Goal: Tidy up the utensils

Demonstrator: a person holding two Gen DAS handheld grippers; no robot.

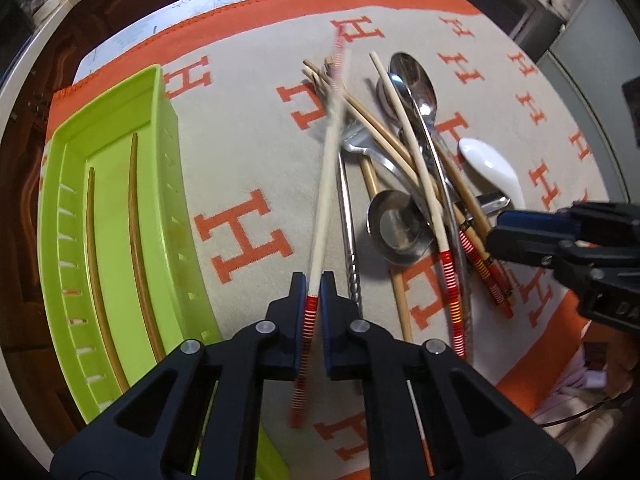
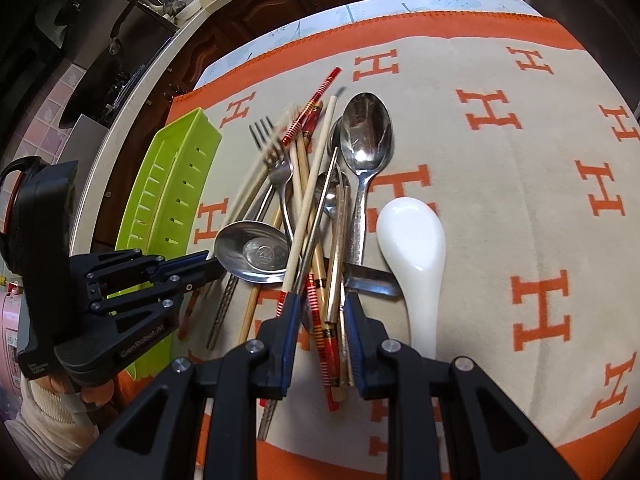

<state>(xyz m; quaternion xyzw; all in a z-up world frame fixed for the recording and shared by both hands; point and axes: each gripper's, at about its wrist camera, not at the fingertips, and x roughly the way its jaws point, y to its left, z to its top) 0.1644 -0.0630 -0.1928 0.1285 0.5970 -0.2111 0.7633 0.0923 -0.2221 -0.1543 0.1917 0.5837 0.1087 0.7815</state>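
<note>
Fingers (image 1: 298, 312) of the left gripper (image 1: 314, 280) clamp a pale chopstick with a red-striped end (image 1: 326, 184) beside the lime-green plastic tray (image 1: 120, 216); the right gripper (image 2: 320, 300) spreads over the utensil heap (image 2: 320, 208) on the H-patterned cloth (image 2: 520, 200).

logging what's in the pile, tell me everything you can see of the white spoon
The white spoon looks like glossy ceramic, a soup spoon with a deep rounded bowl and a short thick handle. It lies bowl up on the H-patterned cloth at the right edge of the utensil pile. A flat metal handle reaches its left side. No claw holds it.
</note>
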